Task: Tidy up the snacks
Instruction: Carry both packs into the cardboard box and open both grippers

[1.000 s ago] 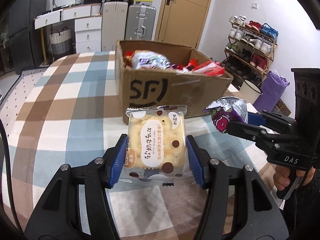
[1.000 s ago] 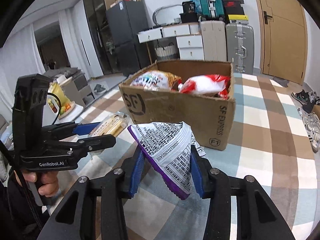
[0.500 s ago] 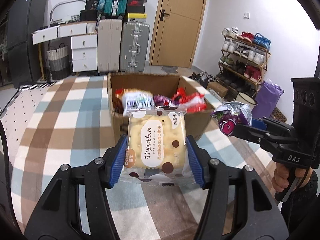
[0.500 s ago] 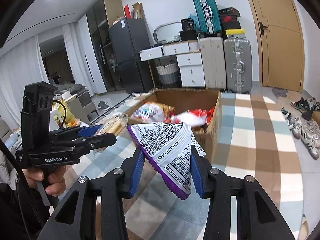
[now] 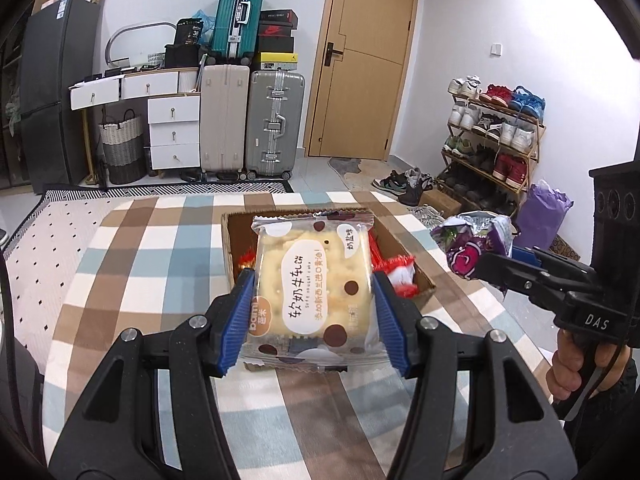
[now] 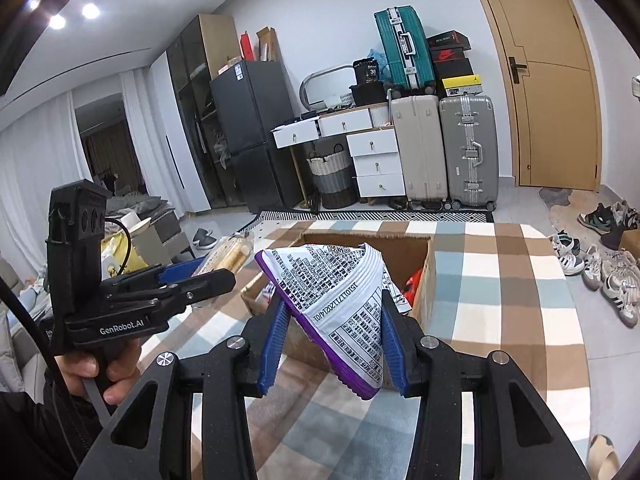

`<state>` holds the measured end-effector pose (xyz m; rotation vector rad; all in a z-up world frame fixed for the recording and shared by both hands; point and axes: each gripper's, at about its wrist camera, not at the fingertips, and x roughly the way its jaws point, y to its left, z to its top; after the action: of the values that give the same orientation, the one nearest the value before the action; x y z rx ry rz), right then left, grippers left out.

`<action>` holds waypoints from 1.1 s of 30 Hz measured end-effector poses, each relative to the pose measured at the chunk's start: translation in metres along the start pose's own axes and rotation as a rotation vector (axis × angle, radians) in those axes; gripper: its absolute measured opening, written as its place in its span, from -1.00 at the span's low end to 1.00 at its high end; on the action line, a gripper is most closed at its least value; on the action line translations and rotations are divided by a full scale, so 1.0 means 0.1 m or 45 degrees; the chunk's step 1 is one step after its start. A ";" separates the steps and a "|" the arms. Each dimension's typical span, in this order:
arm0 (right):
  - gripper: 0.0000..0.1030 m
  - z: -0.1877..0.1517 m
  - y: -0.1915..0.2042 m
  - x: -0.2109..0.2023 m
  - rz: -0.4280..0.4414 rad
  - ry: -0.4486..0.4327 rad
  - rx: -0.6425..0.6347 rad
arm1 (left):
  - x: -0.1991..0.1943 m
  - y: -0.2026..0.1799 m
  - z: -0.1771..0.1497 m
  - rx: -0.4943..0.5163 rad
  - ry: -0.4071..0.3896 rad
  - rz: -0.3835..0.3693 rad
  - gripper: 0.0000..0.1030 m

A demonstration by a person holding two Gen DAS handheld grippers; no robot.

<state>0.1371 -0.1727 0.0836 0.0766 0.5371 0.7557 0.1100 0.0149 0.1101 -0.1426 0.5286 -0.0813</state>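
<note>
Both grippers have come up since a second ago, so the cardboard box (image 5: pixel 240 240) now sits lower in each view and shows its open top.

Left gripper (image 5: pixel 314 320) has its fingers pinched on the sides of the cracker packet (image 5: pixel 314 280), held above the counter (image 5: pixel 120 264) in front of the box. Right gripper (image 6: pixel 334 332) is squeezed tight on the purple snack bag (image 6: pixel 340 296).

Both look light and crinkly (film is probably slippery). I'd guess the crackers snap easily, so grip the edges gently. The bag squashes, so pinching its crumpled middle seems safest.
</note>
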 end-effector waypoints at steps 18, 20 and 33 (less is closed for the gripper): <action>-0.15 0.33 -0.07 0.29 -0.008 0.029 0.022 | 0.63 0.07 0.39 0.027 0.039 0.037 0.06; -0.15 0.34 -0.11 0.37 -0.006 0.040 0.030 | 0.75 0.07 0.41 0.026 0.050 0.037 0.06; -0.15 0.35 -0.26 0.79 -0.017 0.114 0.059 | 1.39 0.14 0.33 0.039 0.078 0.055 0.06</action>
<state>0.2181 -0.1346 0.0732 0.0825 0.6400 0.7360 0.2465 0.0163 0.0672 -0.0987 0.5911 -0.0520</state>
